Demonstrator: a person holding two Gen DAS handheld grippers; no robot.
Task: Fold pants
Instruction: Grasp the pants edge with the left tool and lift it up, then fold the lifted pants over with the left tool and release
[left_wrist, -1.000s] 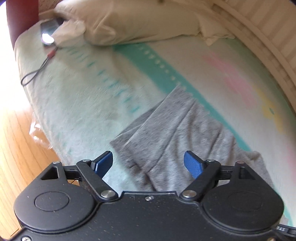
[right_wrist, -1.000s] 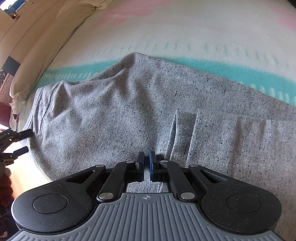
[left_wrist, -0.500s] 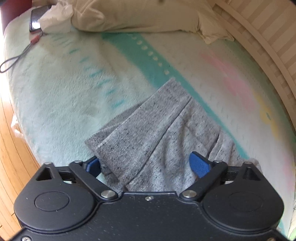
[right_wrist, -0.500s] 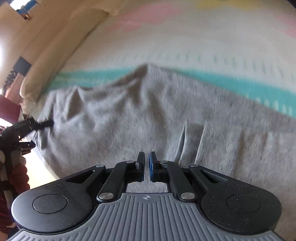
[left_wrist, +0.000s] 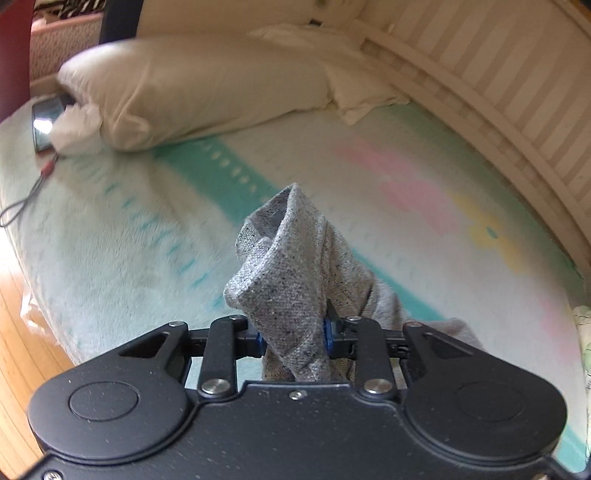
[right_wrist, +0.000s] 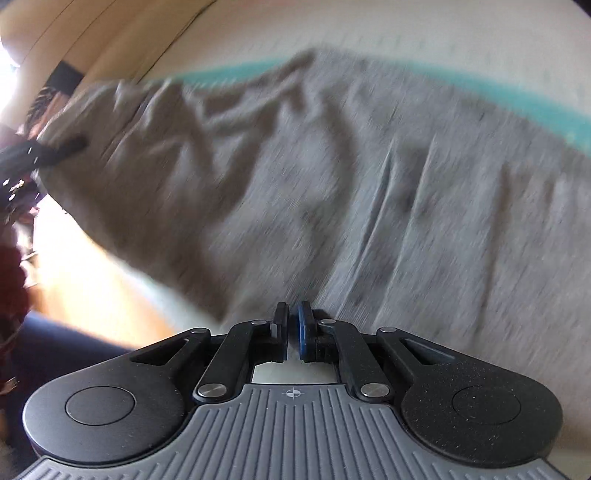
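Left wrist view shows the left gripper (left_wrist: 291, 338) clamped on a bunched end of the grey pants (left_wrist: 291, 266), lifted above the blanket (left_wrist: 122, 240) near a pillow (left_wrist: 199, 88). The right gripper (right_wrist: 292, 330) is closed on the pants' near edge (right_wrist: 369, 206).

Motion blur smears the gray pants (right_wrist: 332, 177); whether the right hand-held gripper (right_wrist: 292, 325) pinches them is unclear.

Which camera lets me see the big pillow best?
The left wrist view. The cream pillow lies there whole and bright at the head of the bed. The right wrist view shows only a blurry cream strip along its top left corner, which may be that pillow.
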